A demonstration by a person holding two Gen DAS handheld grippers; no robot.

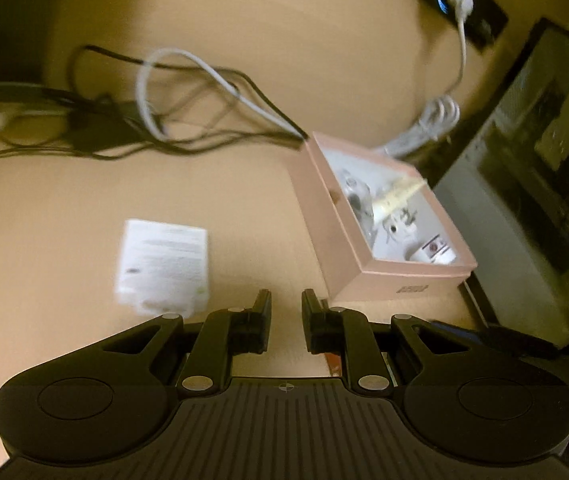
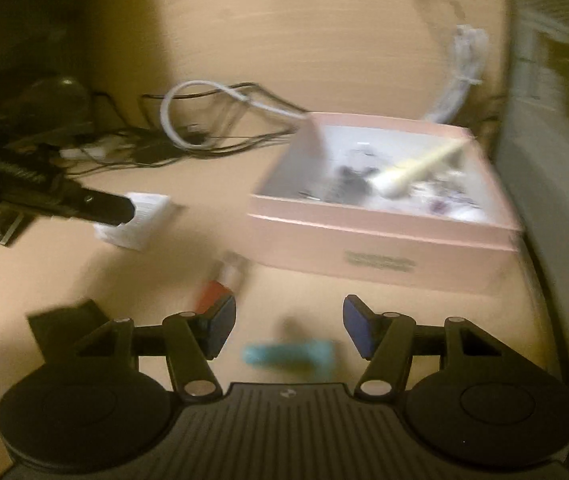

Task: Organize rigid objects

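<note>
White folded paper leaflet sits left of your left gripper, jaws nearly together, empty. Your right gripper gapes over the blurry teal plastic piece; rush it and you'll knock it short of the pink cardboard box.

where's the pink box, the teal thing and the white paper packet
pink box point(image 2: 376, 246), right wrist view, front wall
teal object point(image 2: 288, 354), right wrist view, its middle
white paper packet point(image 1: 163, 266), left wrist view, printed face

Left gripper is sitting with its 2 fingers nearly together, a narrow gap between the pads, gripping nothing. Right gripper is holding its 2 fingers wide apart, also gripping nothing. Both are pointing forward and tilting down.
</note>
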